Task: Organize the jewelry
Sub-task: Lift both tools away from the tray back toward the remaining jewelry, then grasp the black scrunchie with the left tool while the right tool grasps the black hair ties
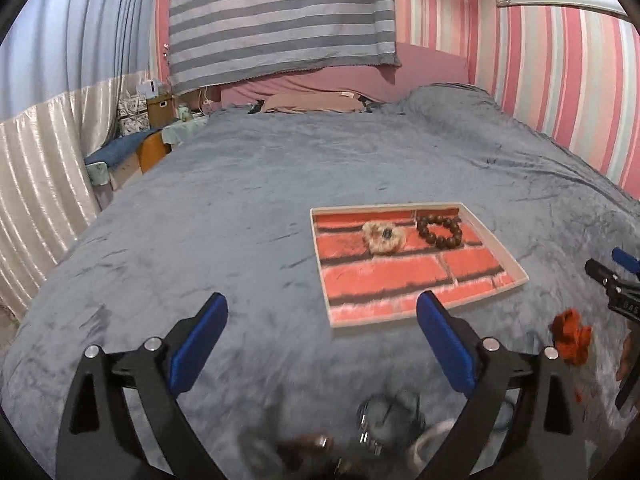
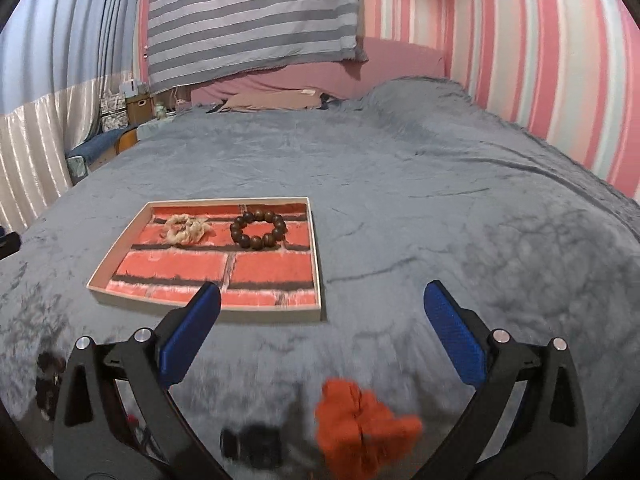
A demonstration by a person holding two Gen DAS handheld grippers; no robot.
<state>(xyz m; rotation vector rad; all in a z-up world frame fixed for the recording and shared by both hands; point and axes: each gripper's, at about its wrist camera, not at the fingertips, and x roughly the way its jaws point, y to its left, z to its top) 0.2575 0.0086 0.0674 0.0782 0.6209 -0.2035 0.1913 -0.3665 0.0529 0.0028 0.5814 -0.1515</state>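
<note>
a: what does the left view catch that the right one misses?

b: a blurred metal watch (image 1: 370, 420) on the blanket (image 1: 240, 200), close in under the left claw (image 1: 322, 312), nearer the camera than the tray (image 1: 416, 264). some more blurred bits lie beside it, too smeared to name. it also shows the right claw (image 1: 614, 280) at its far right edge, just past the orange scrunchie (image 1: 570, 340).

a: and the right view?

b: the orange scrunchie (image 2: 362, 428) sits large and blurred between the fingers of the right claw (image 2: 322, 300), on the blanket (image 2: 440, 200), nearer the camera than the tray (image 2: 200, 304). a dark blurred thing lies left of it, unclear what. another dark clump lies at the far left.

a: what's in the tray?

b: two things along its far side: a cream scrunchie (image 2: 186, 230) and, to its right, a bead bracelet (image 2: 258, 230). the rest is bare brick-print lining.

a: claws?

b: both spread wide, pinching nothing.
</note>
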